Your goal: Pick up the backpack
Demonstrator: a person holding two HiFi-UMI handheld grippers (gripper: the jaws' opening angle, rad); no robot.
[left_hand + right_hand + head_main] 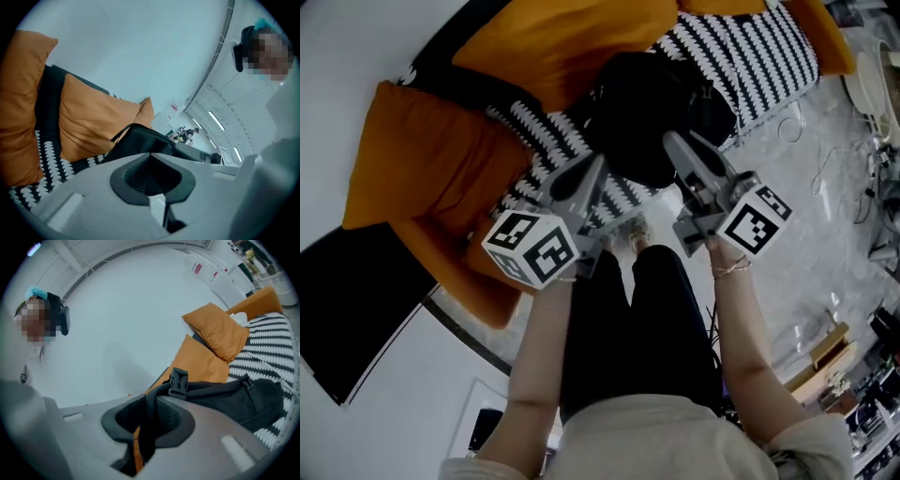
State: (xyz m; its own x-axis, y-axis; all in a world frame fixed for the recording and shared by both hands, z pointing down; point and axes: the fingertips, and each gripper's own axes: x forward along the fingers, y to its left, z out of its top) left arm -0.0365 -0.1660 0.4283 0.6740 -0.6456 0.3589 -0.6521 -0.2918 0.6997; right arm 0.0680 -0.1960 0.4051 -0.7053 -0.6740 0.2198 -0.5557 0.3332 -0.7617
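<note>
The black backpack [642,112] hangs in front of the sofa's black-and-white cover [755,56], between my two grippers. My left gripper [598,171] meets its left side. In the left gripper view the jaws [152,176] stand together with dark material in their hollow, and the backpack [140,140] rises just beyond them. My right gripper [677,148] is at the bag's right side. In the right gripper view it [147,420] is shut on a black strap with a plastic buckle [178,380], and the bag's body [243,399] hangs to the right.
Orange cushions [572,37] [422,169] lie on the sofa behind and left of the bag. The person's legs in black trousers [628,328] stand below the grippers. Cables [844,159] and a cardboard box [825,361] are on the grey floor at the right.
</note>
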